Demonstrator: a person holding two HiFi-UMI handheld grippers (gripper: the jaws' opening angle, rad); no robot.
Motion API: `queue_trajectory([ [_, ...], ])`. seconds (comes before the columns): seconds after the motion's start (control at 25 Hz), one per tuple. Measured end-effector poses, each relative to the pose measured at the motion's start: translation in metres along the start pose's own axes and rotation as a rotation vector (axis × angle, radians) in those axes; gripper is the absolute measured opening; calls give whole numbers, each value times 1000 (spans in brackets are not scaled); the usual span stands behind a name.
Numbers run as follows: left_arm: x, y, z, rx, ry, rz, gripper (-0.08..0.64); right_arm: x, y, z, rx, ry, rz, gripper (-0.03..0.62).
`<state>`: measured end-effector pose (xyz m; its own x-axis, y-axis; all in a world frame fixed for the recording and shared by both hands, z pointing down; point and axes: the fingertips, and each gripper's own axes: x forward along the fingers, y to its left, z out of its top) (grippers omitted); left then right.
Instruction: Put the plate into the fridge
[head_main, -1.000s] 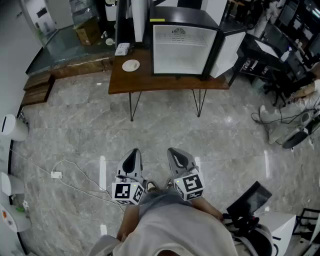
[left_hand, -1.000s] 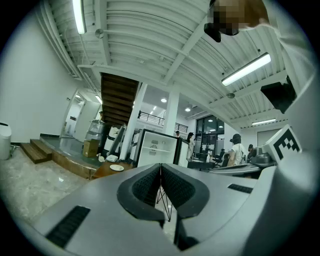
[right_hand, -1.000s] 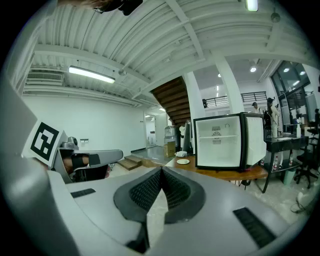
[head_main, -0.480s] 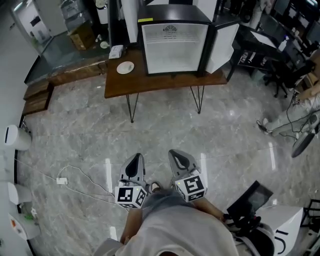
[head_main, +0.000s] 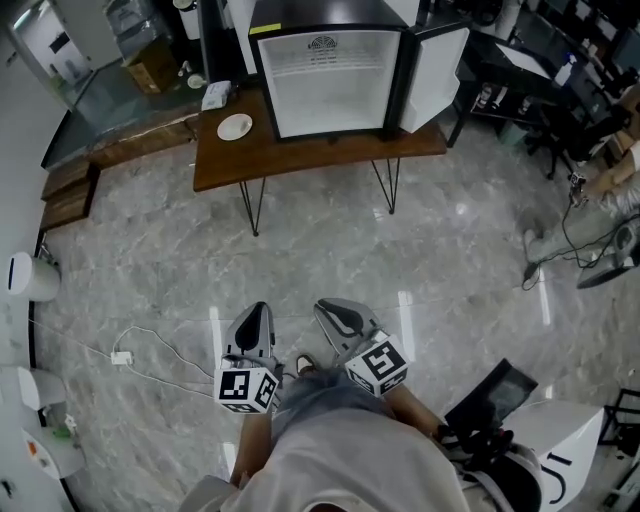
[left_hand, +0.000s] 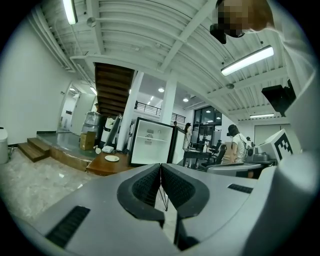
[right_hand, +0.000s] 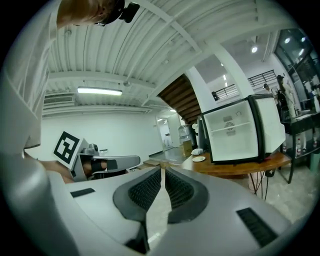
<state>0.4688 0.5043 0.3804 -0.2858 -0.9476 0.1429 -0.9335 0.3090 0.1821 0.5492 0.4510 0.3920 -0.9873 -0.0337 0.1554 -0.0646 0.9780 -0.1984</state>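
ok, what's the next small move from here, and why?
Probably step forward toward the table, aiming for the plate left of the fridge. The fridge door is already open, but the left hand-held gripper and right hand-held gripper are shut, empty and well short of the table.

You wear a pale grey top (head_main: 350, 462), with blue-grey fabric (head_main: 318, 396) showing just below it. Your left gripper (head_main: 256, 312) and right gripper (head_main: 333, 308) each have a smooth grey shell that tapers to a point. Black ribbed pads (left_hand: 146, 186) line the inside of the jaws. Each gripper carries a white cube (head_main: 247, 388) printed with black square markers.
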Motion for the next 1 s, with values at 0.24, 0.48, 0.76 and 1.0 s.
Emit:
queue_trajectory([
  [0.24, 21, 6, -21, -43, 19, 11, 20, 11, -12, -21, -16, 55, 54, 20],
  [0.48, 62, 54, -15, -63, 4, -41, 20, 70, -20, -23, -34, 88, 27, 20],
  [0.76, 84, 185, 38, -70, -84, -67, 20, 200, 16, 9, -88, 92, 20, 20],
  [1.0, 83, 312, 73, -71, -123, -47, 20, 328, 61, 33, -141, 90, 66, 20],
])
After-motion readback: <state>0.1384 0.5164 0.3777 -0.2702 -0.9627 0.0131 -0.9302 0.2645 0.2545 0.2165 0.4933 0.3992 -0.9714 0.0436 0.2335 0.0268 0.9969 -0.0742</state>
